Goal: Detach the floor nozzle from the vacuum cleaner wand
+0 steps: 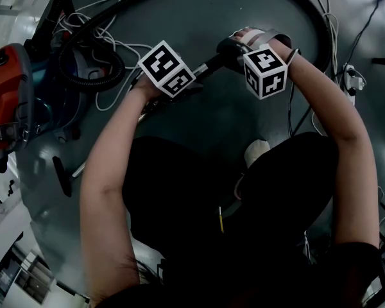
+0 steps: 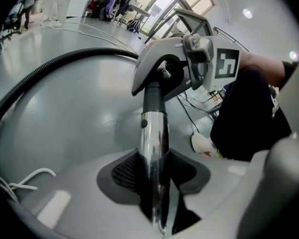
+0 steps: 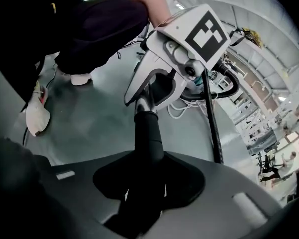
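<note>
1. Left gripper (image 2: 157,188): I read its jaws as closed on the chrome wand (image 2: 153,133). The tube runs straight up between them toward 12 o'clock in the left gripper view.
2. Right gripper (image 3: 142,193): its jaws clamp the black upper section (image 3: 148,133) of the same wand. The other gripper's body sits just beyond, at 12 o'clock.
3. In the head view the two grippers sit near each other along the wand. The left is at 10 o'clock of frame centre and the right at 1 o'clock, with the wand slanting from 8 o'clock up to 2 o'clock between them.
4. Floor nozzle (image 1: 62,175): a black bar on the grey floor (image 1: 244,120) at 8 o'clock of the left gripper, well apart from it, with a short pale tube meeting it. My left forearm covers the stretch between, so I cannot tell whether the nozzle is joined to the wand.
5. Hose (image 1: 316,19): it arcs from 10 o'clock through 12 to 2 o'clock.
6. Vacuum body (image 1: 9,95), red and blue: at 9 o'clock, at the frame edge.
</note>
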